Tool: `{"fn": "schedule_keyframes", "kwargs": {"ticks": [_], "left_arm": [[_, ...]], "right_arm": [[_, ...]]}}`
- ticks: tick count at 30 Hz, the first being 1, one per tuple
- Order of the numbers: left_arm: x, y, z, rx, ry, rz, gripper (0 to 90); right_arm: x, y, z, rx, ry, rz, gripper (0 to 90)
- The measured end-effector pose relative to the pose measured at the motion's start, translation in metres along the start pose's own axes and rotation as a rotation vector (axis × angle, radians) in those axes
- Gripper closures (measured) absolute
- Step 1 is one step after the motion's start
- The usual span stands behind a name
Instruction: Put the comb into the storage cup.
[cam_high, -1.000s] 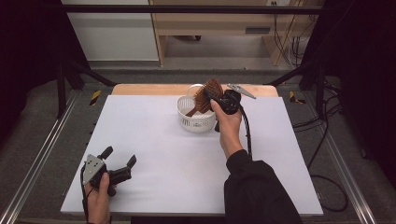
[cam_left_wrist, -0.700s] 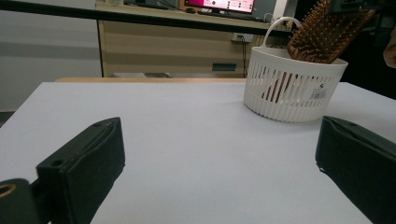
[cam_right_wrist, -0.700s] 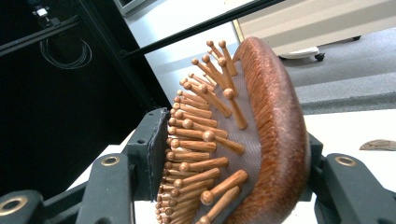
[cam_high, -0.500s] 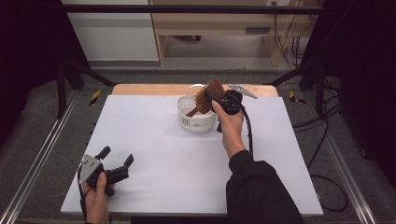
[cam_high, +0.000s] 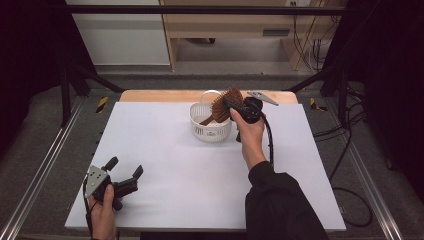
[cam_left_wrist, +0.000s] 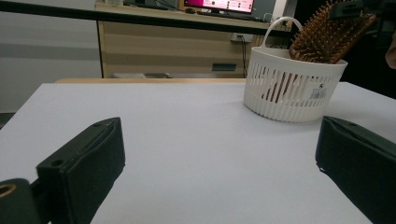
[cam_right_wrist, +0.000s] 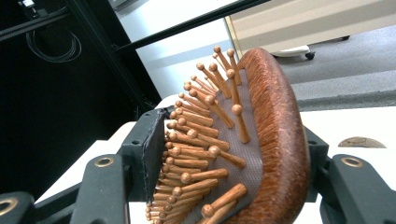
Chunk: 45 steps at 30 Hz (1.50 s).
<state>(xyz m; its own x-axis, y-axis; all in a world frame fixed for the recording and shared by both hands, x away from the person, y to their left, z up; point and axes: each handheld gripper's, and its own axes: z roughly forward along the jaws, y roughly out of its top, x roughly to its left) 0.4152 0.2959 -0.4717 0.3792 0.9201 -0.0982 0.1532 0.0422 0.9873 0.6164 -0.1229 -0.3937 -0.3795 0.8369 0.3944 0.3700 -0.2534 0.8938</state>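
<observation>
At the near left edge of the table (cam_high: 165, 165) the left gripper (cam_high: 122, 176) is held low with its jaws spread wide and nothing between them; compared with a second ago it is seen a little nearer the table's front edge, otherwise much as it was. Farther off, the right gripper (cam_high: 231, 104) is held over the basket (cam_high: 210, 127), and the brush (cam_high: 227, 102) is clasped by its head — one pad against the bristle tips, the other against the wooden back, as seen in the right gripper view (cam_right_wrist: 261, 140). The handle end is lowered into the basket while the head is propped above the rim. The brush is judged light and stiff, its varnished back rather slippery, its pins springy on a soft cushion, so a hold across the head's faces is likely to give a little; the handle would be the firmer place to be taken. The right jaws have been easing apart slightly over the last second, the brush remaining between them, and its tilt is hardly altered.
</observation>
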Motion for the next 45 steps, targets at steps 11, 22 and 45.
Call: {"fn": "schedule_keyframes", "kwargs": {"ticks": [11,22,45], "left_arm": [[0.0,-0.001,0.001,0.005,0.001,0.0,1.5],[0.001,0.0,0.0,0.003,0.005,0.005,1.5],[-0.002,-0.001,0.001,0.007,0.003,0.01,1.5]], "right_arm": [[-0.005,-0.002,0.002,0.006,-0.004,0.014,39.4],[-0.013,-0.003,0.003,0.01,-0.007,0.022,38.9],[-0.02,-0.007,0.001,0.017,-0.014,0.036,36.8]]}}
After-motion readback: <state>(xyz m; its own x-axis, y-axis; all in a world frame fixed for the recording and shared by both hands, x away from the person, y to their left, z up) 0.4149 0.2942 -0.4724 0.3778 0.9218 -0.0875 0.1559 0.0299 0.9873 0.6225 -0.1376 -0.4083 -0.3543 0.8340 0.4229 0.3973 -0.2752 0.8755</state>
